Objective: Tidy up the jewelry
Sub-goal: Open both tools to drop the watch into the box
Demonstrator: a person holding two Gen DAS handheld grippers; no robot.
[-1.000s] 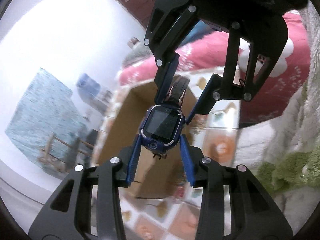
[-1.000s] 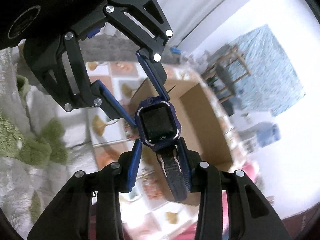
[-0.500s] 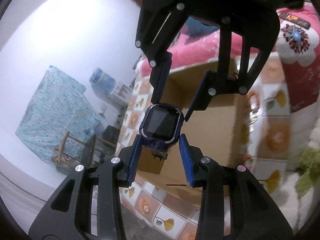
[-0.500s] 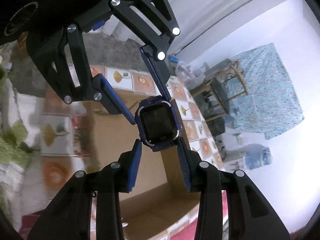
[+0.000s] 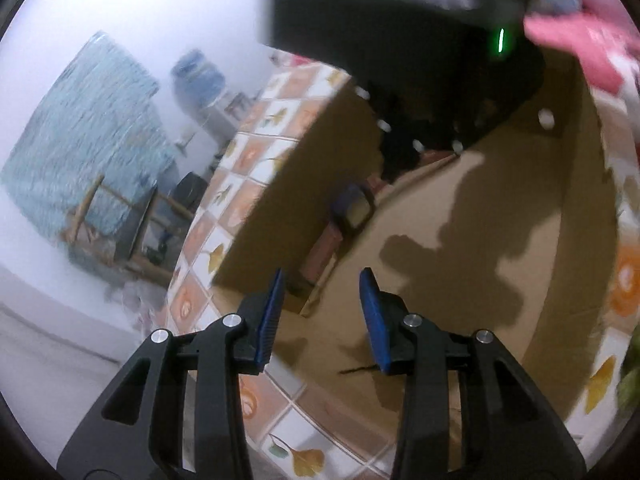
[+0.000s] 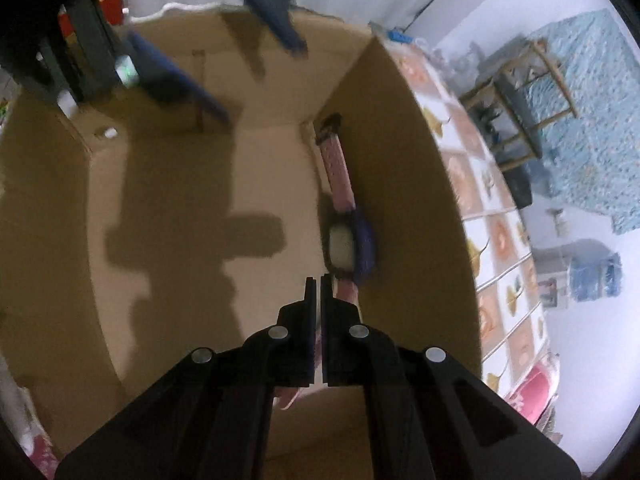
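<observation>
The watch point(image 6: 352, 240) lies loose on the floor of the cardboard box point(image 6: 400, 168), tight against its side wall, strap running toward the corner. Right tool point(image 6: 320, 280) is clamped shut on nothing above it; left tool point(image 5: 322, 300) hangs part open, empty.

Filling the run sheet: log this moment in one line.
blue smartwatch: lying in cardboard box | left tongs: open, empty | right tongs: shut, empty

Both wrist cameras look steeply down along their own fingers, close above the open cardboard box point(image 5: 460, 248). They face each other: both share the box floor and the watch point(image 6: 350, 246) by its wall.
</observation>
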